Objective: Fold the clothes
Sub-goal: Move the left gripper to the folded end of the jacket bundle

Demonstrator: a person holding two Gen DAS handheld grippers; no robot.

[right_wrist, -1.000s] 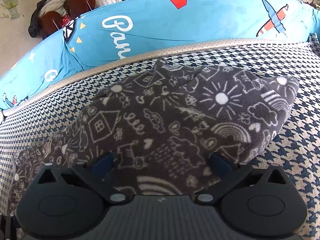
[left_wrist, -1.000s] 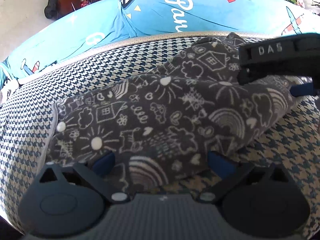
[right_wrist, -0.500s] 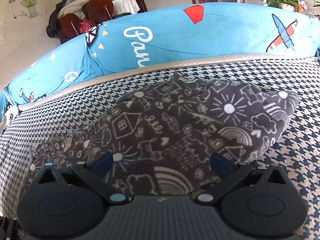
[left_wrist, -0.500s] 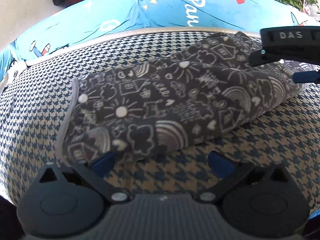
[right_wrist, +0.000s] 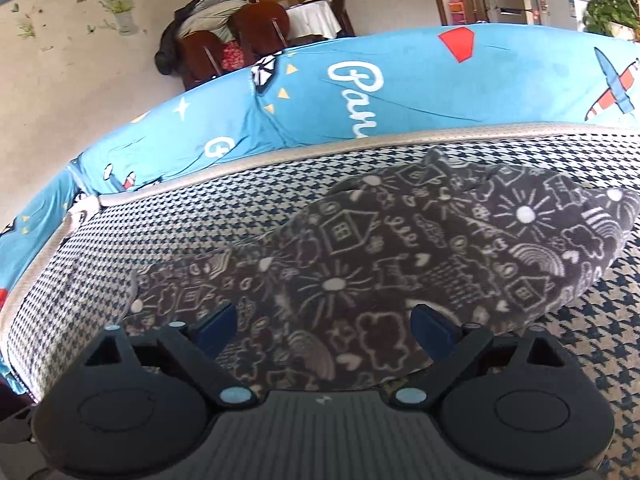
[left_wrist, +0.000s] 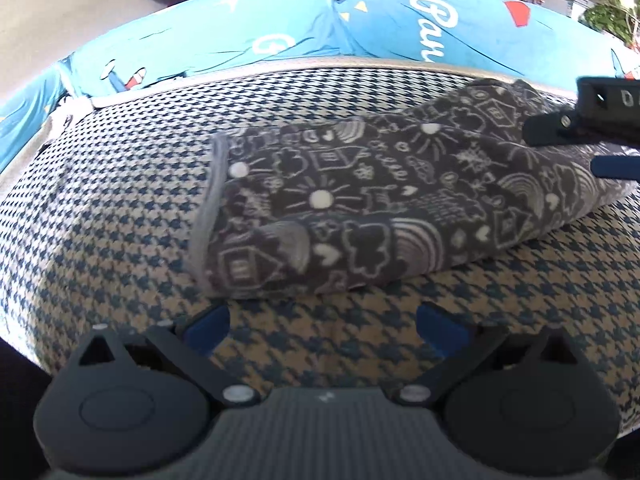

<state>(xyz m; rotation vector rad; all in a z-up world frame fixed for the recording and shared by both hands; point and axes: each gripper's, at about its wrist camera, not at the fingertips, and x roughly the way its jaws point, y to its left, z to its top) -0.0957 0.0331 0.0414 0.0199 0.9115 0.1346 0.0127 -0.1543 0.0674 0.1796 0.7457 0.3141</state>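
Now both grippers, left (left_wrist: 322,330) and right (right_wrist: 324,330), gape (nothing gripped) beside the folded garment (left_wrist: 400,200).

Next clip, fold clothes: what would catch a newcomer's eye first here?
The dark grey doodle-print garment, folded into a long bundle across the middle of the houndstooth cushion. Behind it runs a bright blue cartoon-print cover. Both tongs stand open: the left tongs just short of the garment, the right tongs over its near edge.

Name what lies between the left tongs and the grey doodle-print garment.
Only bare houndstooth cushion separates the left tongs from the garment, as the left wrist view shows.
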